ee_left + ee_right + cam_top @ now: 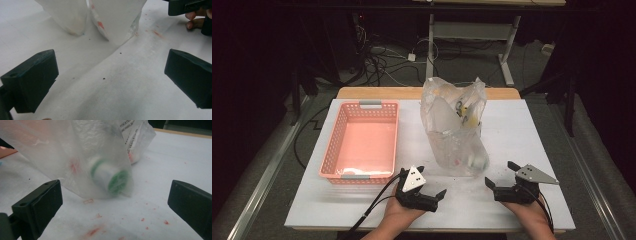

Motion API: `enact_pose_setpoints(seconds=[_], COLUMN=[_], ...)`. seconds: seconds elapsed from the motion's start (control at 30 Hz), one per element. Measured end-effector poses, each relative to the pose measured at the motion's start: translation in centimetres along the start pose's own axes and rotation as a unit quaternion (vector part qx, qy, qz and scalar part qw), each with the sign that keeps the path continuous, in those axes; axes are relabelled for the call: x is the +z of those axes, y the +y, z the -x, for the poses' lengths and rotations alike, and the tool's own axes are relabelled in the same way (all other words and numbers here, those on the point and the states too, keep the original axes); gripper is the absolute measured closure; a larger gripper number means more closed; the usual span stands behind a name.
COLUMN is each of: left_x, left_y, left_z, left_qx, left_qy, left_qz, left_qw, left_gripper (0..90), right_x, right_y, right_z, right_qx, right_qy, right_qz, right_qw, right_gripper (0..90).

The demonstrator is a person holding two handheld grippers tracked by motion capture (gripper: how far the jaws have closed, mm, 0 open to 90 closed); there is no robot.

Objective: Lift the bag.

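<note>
A clear plastic bag (456, 127) stands upright in the middle of the white table (537, 130), with several items inside. A green-and-white spool (110, 176) lies at its bottom behind the film. My left gripper (430, 182) rests low on the table in front of the bag's left side. Its jaws stand wide apart over bare tabletop (110, 77), and the bag's lower folds (117, 20) lie beyond them. My right gripper (501, 174) sits just right of the bag's base. It is open and faces the spool end of the bag (82, 150), with nothing between the pads.
An empty pink basket (362, 142) stands at the left of the table, close to my left gripper. Red smears and specks (93, 231) mark the table surface near the bag. The person's right hand (195, 21) appears at the top right of the left gripper view.
</note>
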State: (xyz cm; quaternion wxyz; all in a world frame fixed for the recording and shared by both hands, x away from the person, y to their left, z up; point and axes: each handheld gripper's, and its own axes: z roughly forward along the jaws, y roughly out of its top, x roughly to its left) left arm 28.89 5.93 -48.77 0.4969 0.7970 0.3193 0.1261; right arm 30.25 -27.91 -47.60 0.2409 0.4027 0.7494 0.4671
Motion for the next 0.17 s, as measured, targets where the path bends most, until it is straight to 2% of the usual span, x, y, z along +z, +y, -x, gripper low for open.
enact_pose_setpoints(seconds=[0.07,0.17], left_x=[0.00,-0.03], left_y=[-0.01,-0.03], left_z=[-0.03,-0.09], left_qx=[-0.001,-0.005], left_qy=[0.000,0.000], left_qz=[0.001,0.003], left_qw=[1.0000,1.0000], left_gripper=[0.0,0.0], right_x=[0.08,0.04], right_y=[0.08,0.11], right_z=[-0.22,-0.25], right_qx=[-0.011,-0.010], right_qy=[0.001,0.003], right_qz=[0.002,0.005], right_qw=[0.9999,0.9999], right_gripper=[0.0,0.0])
